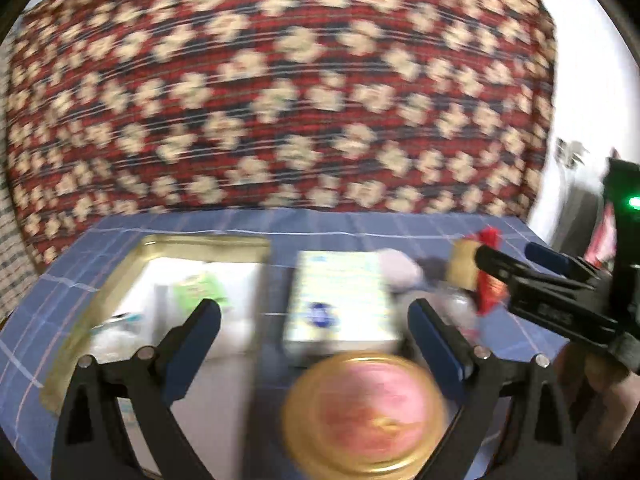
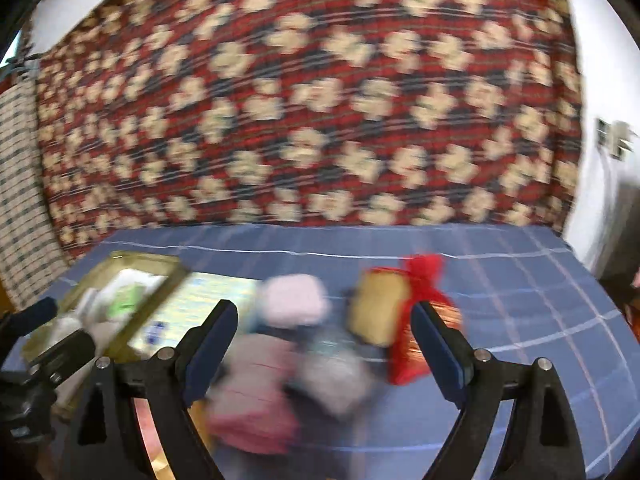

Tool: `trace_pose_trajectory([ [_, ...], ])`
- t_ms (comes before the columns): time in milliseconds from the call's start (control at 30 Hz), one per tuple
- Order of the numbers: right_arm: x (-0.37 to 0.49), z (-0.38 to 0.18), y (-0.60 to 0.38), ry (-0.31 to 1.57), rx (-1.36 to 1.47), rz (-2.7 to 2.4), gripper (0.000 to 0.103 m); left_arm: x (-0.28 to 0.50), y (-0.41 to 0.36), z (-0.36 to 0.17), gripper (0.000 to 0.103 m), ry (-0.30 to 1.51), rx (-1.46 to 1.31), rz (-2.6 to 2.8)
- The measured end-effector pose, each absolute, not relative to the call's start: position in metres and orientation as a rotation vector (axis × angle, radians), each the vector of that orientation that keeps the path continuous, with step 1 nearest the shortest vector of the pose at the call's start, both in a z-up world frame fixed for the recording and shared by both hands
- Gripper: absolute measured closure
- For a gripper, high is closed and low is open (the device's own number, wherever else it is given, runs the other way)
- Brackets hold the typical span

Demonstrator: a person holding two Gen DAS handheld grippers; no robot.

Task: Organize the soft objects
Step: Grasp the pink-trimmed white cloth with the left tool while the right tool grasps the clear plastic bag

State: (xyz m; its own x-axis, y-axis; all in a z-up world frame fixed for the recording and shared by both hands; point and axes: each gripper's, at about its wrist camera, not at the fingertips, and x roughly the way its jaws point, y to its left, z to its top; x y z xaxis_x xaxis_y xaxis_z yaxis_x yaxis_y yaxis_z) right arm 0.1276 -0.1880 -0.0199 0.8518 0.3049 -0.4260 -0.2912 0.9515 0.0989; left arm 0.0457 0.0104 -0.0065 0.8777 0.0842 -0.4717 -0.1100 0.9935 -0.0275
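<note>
Right wrist view: pink soft bundle (image 2: 256,392) loose between wide-spread right gripper (image 2: 324,328) fingers.

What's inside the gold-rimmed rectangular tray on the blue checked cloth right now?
The gold-rimmed tray already holds pale, soft-looking items: a light green piece and white bundles. Motion blur hides what they are, and the left gripper's finger covers the near part.

No legible text in either view. Pale box (image 1: 340,304) carries a blue mark, too blurred to read. Raised lettering on the right gripper's (image 1: 520,268) black body, likewise unreadable.
</note>
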Motion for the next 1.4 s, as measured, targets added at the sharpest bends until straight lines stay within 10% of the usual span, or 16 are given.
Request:
trace_pose_trajectory([
  [333, 0.135, -0.048, -0.230, 0.451, 0.080, 0.244, 0.013, 0.091, -0.074, -0.032, 0.039, 0.644, 0.078, -0.009],
  [967, 0.136, -0.053, -0.259, 0.405, 0.212, 0.241, 0.010, 0.143, -0.112, -0.083, 0.037, 0.854, 0.154, 0.049],
  [1100, 0.136, -0.055, -0.262, 0.410, 0.225, 0.231, 0.010, 0.141, -0.111, -0.084, 0.071, 0.803, 0.184, 0.100],
  [1400, 0.147, -0.059, -0.253, 0.476, 0.174, 0.224, 0.010, 0.120, -0.093, -0.067, 0.076, 0.684, 0.058, 0.058],
])
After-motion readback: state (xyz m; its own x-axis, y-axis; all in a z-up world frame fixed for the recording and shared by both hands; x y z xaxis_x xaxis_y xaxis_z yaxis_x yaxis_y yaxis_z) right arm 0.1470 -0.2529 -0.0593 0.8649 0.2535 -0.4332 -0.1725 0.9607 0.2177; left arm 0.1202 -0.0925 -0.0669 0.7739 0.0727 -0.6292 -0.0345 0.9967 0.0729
